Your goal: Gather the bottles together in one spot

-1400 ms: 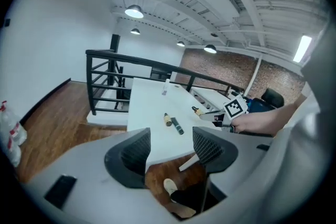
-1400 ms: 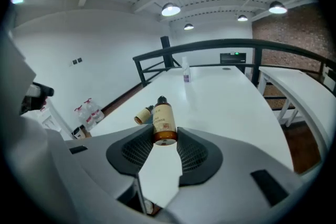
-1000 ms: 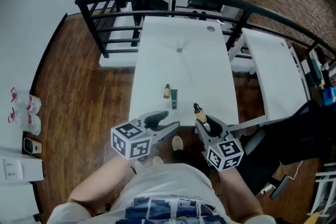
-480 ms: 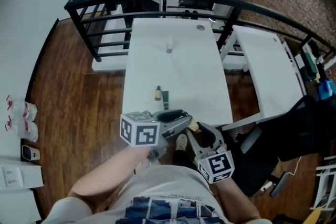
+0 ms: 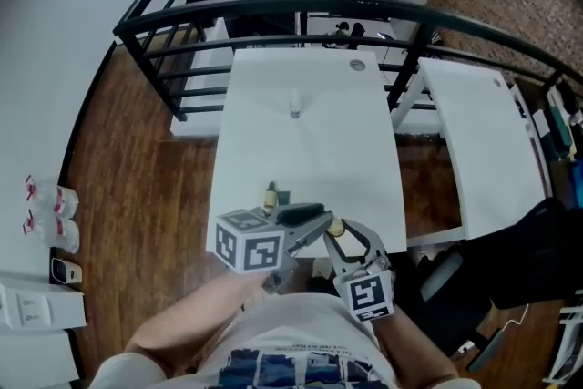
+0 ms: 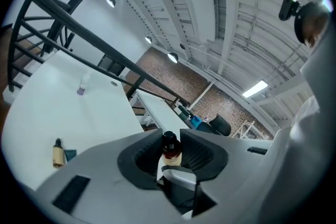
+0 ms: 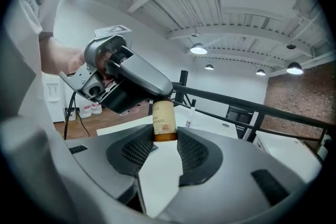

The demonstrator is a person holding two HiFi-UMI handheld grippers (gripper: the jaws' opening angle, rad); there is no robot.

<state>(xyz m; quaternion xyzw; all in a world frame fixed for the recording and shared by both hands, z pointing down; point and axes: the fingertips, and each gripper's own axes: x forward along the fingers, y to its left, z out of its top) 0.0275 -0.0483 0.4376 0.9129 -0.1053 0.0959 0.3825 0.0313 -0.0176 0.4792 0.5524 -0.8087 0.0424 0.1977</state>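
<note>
A small amber bottle (image 7: 164, 120) with a cream label and a black cap (image 6: 169, 140) is held up in front of me, near the front edge of the white table (image 5: 337, 141). My right gripper (image 7: 165, 139) is shut on its lower body. My left gripper (image 6: 169, 150) comes in from the left, and its jaws are closing on the bottle's capped top, the pads touching it. In the head view the two grippers (image 5: 321, 219) (image 5: 339, 234) meet tip to tip. Another small amber bottle (image 5: 271, 192) lies on the table beside a teal object (image 5: 284, 196). A clear bottle (image 5: 294, 107) stands farther back.
A black railing (image 5: 273, 0) curves round the table's far side. A second white table (image 5: 474, 132) stands to the right, with a dark chair (image 5: 455, 273) below it. Several plastic water bottles (image 5: 50, 214) sit on the wooden floor at the left. A round grommet (image 5: 357, 65) marks the table's far end.
My left gripper has swung right to meet the right one, and its wide-open jaws have closed round the held bottle's top. The right gripper has drawn the bottle nearer to my body.
</note>
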